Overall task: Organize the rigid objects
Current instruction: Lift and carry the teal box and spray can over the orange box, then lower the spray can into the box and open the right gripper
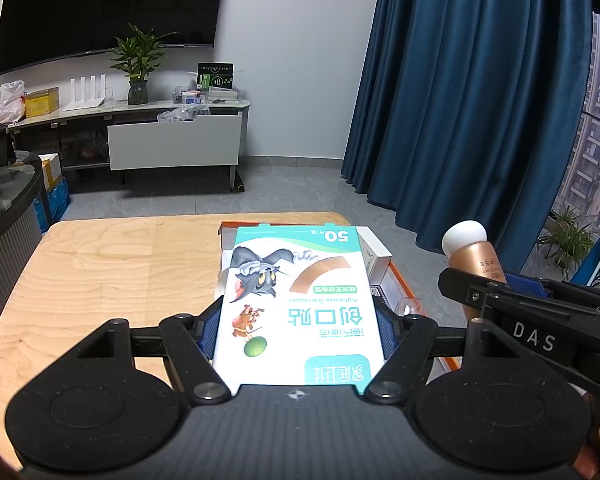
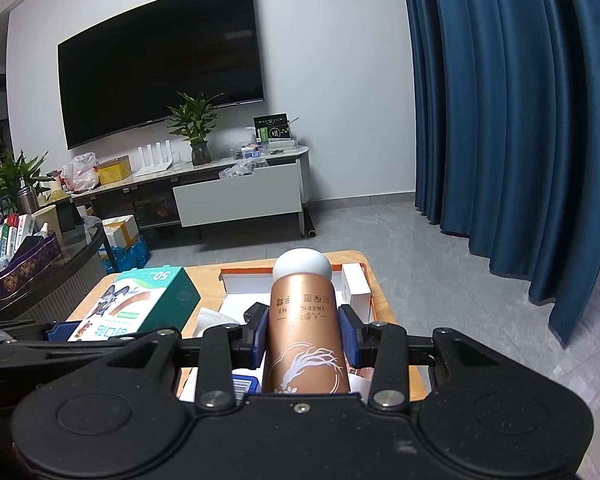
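My left gripper (image 1: 298, 330) is shut on a teal and white bandage box (image 1: 296, 300) with cartoon print, held above the wooden table (image 1: 100, 272). It also shows in the right wrist view (image 2: 140, 300). My right gripper (image 2: 306, 334) is shut on a copper bottle (image 2: 304, 340) with a white round cap, held above an orange-rimmed tray (image 2: 374, 312). The bottle shows at right in the left wrist view (image 1: 474, 256). The tray (image 1: 404, 280) lies partly hidden under the bandage box.
The tray holds a white box (image 2: 356, 284), a black item (image 2: 256, 310) and papers. A TV stand (image 1: 172, 136) with a plant stands by the far wall. Blue curtains (image 1: 480, 100) hang at right. A dark counter (image 2: 40, 276) with clutter is at left.
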A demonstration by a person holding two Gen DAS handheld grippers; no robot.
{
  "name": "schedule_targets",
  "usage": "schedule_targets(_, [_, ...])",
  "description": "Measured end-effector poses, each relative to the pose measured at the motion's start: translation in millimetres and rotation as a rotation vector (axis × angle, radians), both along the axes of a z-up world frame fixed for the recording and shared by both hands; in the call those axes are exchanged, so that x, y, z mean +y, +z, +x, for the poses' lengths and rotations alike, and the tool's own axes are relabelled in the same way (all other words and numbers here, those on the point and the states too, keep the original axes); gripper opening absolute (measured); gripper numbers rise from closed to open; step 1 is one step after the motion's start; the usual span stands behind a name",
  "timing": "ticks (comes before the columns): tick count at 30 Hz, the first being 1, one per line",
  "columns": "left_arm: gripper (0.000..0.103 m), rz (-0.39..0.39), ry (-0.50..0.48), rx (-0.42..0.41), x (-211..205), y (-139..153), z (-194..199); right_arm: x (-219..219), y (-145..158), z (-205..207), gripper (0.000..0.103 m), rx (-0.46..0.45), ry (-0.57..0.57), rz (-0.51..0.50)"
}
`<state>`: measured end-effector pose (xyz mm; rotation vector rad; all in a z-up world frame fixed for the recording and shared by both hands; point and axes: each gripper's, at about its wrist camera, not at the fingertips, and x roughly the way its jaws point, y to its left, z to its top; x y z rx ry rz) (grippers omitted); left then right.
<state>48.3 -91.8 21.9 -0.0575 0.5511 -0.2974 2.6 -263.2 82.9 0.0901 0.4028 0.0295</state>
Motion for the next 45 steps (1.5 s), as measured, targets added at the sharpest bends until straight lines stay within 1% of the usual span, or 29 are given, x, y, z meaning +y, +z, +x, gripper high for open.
schedule_targets(4, [0.072, 0.002, 0.003, 0.012, 0, -4, 5, -4, -9, 4, 0.046, 0.015, 0.001, 0.003])
schedule_targets(13, [0.072, 0.012, 0.003, 0.049, 1, -15, 17, -11, -20, 20, 0.046, 0.07, 0.009, 0.017])
schedule_targets(20, [0.072, 0.027, -0.005, 0.076, -1, -25, 29, -16, -21, 42, 0.042, 0.097, 0.016, 0.015])
schedule_targets(25, [0.072, 0.033, -0.012, 0.089, -3, -29, 37, -20, -24, 59, 0.042, 0.125, 0.028, 0.032])
schedule_targets(34, [0.072, 0.042, -0.041, 0.107, -11, -36, 47, -25, -18, 96, 0.042, 0.159, 0.021, 0.038])
schedule_targets(35, [0.072, 0.043, -0.045, 0.107, -13, -37, 49, -26, -18, 100, 0.043, 0.154, 0.013, 0.044])
schedule_targets(36, [0.072, 0.044, -0.048, 0.11, -14, -38, 51, -27, -17, 103, 0.05, 0.144, 0.0, 0.045])
schedule_targets(39, [0.072, 0.036, -0.057, 0.121, -15, -40, 58, -29, -11, 105, 0.058, 0.11, -0.005, 0.06])
schedule_targets(42, [0.072, 0.04, -0.058, 0.121, -17, -42, 62, -31, -6, 98, 0.064, 0.076, -0.014, 0.049])
schedule_targets(45, [0.071, 0.031, -0.057, 0.134, -19, -45, 67, -34, -5, 92, 0.065, 0.072, -0.02, 0.038])
